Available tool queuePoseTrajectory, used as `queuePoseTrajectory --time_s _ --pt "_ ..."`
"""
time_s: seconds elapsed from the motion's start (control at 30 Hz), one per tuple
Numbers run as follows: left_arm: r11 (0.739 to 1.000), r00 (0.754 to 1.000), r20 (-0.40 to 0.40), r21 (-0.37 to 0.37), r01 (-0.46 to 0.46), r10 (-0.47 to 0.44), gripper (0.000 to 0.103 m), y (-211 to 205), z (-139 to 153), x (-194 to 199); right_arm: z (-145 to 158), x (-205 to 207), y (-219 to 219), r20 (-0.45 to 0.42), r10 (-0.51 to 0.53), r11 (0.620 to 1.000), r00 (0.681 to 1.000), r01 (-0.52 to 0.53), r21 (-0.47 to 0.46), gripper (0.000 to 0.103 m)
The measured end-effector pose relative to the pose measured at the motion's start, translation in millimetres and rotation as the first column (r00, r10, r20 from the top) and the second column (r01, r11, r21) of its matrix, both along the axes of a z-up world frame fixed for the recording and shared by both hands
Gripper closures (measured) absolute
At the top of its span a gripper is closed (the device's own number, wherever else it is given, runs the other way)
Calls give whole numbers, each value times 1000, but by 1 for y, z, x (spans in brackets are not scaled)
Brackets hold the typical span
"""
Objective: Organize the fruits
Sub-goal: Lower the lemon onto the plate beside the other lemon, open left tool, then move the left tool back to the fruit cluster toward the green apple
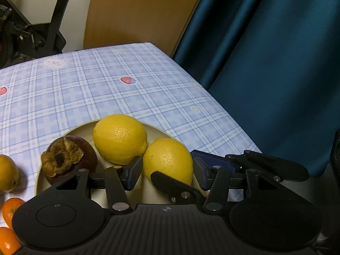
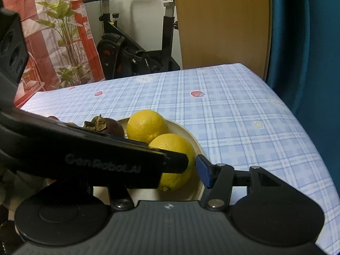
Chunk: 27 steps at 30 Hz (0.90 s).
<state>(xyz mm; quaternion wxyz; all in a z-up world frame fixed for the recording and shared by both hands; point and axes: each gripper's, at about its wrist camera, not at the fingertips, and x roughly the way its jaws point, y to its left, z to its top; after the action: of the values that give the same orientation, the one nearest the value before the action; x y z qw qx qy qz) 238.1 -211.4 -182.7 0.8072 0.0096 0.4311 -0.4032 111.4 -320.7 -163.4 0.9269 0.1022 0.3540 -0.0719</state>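
Two hand-held tongs tilt downward and meet over one plate near the corner of a checked table, beside a blue curtain. The left tongs straddle the nearer lemon, which sits on the plate. Their blue pads stand close on either side of it at a middling width. Whether they actually press the fruit cannot be told. The right tongs reach in from the side at the same lemon. One blue pad shows just beside the fruit, while the other finger is hidden behind the left tool, so their grip cannot be told either.

The plate holds two lemons, the farther lemon touching the nearer one, and one dark purple fruit. Off the plate lie one yellow fruit and two orange fruits.
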Motion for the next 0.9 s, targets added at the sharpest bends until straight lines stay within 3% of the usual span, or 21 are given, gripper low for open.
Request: queuePoseTrajectory --time_s 0.13,0.43,0.67,0.9 --pt "998 998 22 -29 -52 53 46 15 8 -6 1 3 4 0 -5 998 1000 5 -58 46" --pt "973 973 77 -99 -209 216 45 87 25 -29 0 1 14 -9 -8 997 1000 7 -72 38" --pt "932 920 149 -52 -360 363 45 154 41 -36 3 -5 22 1 -30 998 1000 30 -61 37" --pt "879 861 186 -34 -475 473 45 202 66 -40 22 -16 38 57 -37 999 998 36 22 37"
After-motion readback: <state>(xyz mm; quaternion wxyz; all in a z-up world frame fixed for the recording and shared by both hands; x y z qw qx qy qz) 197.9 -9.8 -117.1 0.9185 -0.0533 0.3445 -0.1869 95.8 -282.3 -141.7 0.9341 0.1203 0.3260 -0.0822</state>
